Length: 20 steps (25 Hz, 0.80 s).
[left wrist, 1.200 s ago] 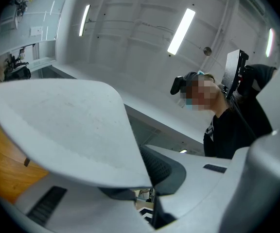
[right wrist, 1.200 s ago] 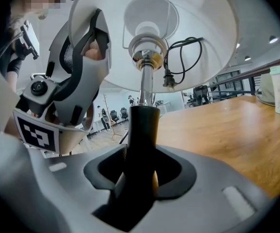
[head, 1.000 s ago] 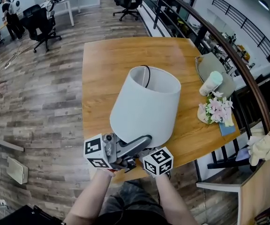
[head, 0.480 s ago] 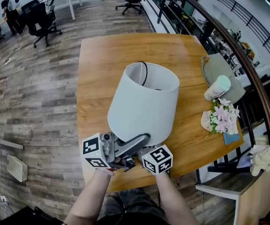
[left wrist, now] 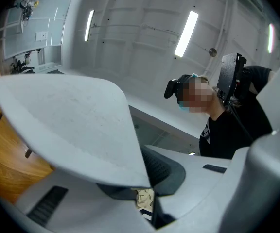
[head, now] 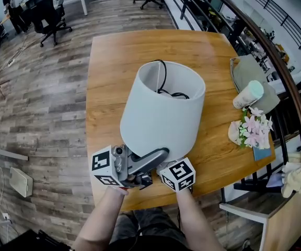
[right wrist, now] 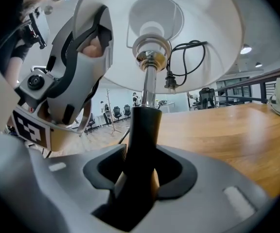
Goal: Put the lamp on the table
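Hidden fr. head view: right gripper (right wrist: 134, 178) clamps lamp (right wrist: 144, 123) stem.

pink flowers (head: 251, 127); mint-topped cup (head: 247, 94) beside them; grey bag (head: 250, 69); black office chair (head: 48, 14)

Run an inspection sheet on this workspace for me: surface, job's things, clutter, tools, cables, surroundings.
Surface: wooden table, mostly bare.
Job's things: lamp, held tilted over the table's near edge; base hidden.
Clutter: pink flowers and a pale cylinder at the right edge.
Tools: left tool shut on the shade's rim; right tool shut on the dark stem.
Cables: black cord with plug, tucked inside the shade.
Surroundings: plank floor, office chairs.
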Tool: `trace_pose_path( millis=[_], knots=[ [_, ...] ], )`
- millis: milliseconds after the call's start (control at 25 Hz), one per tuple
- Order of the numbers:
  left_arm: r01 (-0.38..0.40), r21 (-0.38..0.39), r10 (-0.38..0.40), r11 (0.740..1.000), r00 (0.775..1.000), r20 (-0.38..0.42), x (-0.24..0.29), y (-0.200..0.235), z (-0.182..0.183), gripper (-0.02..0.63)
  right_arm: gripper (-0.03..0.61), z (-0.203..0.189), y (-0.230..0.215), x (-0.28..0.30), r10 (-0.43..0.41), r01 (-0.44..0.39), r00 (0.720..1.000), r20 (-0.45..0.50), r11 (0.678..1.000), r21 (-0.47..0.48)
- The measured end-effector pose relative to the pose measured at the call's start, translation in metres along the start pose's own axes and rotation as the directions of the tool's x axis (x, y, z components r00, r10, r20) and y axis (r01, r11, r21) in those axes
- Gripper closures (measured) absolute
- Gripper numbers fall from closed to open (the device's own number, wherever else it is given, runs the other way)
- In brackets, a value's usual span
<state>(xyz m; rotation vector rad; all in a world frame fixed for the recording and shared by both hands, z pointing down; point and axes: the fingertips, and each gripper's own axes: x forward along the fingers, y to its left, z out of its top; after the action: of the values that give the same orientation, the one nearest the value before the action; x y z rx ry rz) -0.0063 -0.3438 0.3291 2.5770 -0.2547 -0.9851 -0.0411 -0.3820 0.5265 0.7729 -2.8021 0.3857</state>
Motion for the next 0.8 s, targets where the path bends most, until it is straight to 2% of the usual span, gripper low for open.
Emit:
trace_pose_path(
  millis=[360, 800],
  knots=[
    [0.002, -0.009, -0.002, 1.0, 1.0, 0.017, -0.004, -0.003, 0.0, 0.603, 0.388, -0.005, 0.0, -0.007, -0.057, 0.058, 0.998, -0.015, 0.997, 0.043],
    [0.009, -0.031, -0.008, 0.999, 1.0, 0.03, -0.013, -0.014, -0.004, 0.609, 0.391, -0.008, 0.005, -0.025, -0.153, 0.153, 0.988, -0.033, 0.988, -0.006]
  ],
)
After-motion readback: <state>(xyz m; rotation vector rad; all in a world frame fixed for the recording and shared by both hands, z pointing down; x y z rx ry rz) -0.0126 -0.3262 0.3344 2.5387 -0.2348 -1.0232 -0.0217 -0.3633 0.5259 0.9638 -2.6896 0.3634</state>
